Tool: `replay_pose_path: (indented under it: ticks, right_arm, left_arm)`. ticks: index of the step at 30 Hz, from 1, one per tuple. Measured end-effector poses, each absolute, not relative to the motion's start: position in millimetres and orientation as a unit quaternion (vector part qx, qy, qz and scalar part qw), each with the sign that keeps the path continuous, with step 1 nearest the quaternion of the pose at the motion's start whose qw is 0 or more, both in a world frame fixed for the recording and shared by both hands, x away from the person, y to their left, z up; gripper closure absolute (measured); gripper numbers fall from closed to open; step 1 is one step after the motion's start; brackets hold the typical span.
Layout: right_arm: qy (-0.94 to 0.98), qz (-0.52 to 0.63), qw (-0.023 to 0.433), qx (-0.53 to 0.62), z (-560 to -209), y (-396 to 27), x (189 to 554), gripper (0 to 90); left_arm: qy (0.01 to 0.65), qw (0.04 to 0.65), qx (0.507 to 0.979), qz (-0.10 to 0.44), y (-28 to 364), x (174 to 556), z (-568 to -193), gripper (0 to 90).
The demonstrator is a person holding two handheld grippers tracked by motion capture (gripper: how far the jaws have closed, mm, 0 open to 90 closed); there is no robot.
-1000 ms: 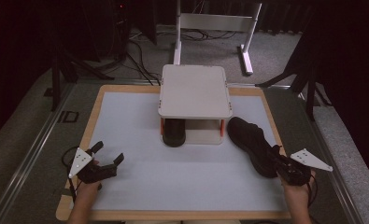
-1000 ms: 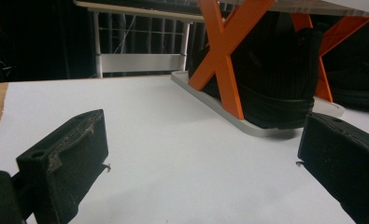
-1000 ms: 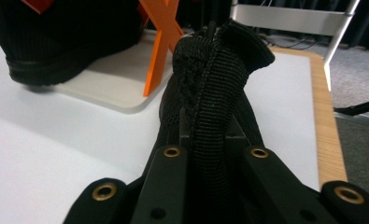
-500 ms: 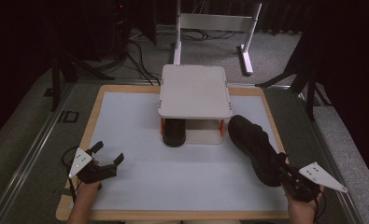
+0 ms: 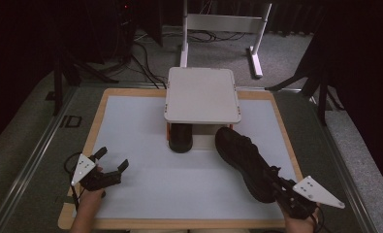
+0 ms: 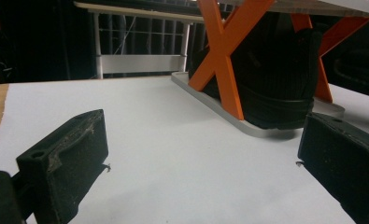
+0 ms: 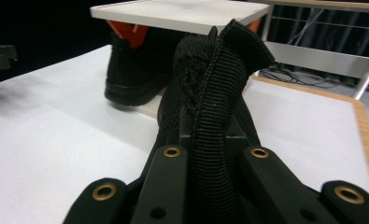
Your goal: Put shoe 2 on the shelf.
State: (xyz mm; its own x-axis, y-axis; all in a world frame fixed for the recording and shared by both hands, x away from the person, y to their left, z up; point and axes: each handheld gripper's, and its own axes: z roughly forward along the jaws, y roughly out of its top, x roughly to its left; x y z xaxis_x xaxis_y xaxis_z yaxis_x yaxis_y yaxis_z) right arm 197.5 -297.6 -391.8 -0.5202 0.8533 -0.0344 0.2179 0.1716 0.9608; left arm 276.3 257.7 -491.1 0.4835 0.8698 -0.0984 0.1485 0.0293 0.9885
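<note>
A small rack [image 5: 202,94] stands at the table's [image 5: 140,126] far-edge middle; one shoe [image 5: 181,137] sits under it, another shoe [image 5: 245,160] lies toward the near right corner.

**Dim room, bright white tabletop**

So the setup sits in a pretty dark space. The table [image 5: 131,126] has a white top with a light wooden border [image 5: 94,128], and it's the brightest thing around. Grey carpet-like floor [image 5: 286,58] runs behind and along both sides. A white metal frame stand [image 5: 225,24] is at the back on the floor, with black cables [image 5: 145,51] snaking around near it. Black curtains or drapes [image 5: 363,73] close off the right side and the far back. A metal rail [image 5: 29,160] runs along the left edge.
</note>
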Motion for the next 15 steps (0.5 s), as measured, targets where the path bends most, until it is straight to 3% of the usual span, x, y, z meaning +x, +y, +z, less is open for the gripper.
replay_pose_path:
  ticks: [5,15]
  right_arm:
    - [0.705,0.527,0.290,0.375,-403,-280,214,84.6]
    - [0.704,0.505,0.314,0.388,-417,-244,241,84.6]
  left_arm:
    - [0.399,0.583,0.634,0.314,255,275,-491,2.1]
    - [0.403,0.589,0.628,0.310,257,275,-491,2.1]
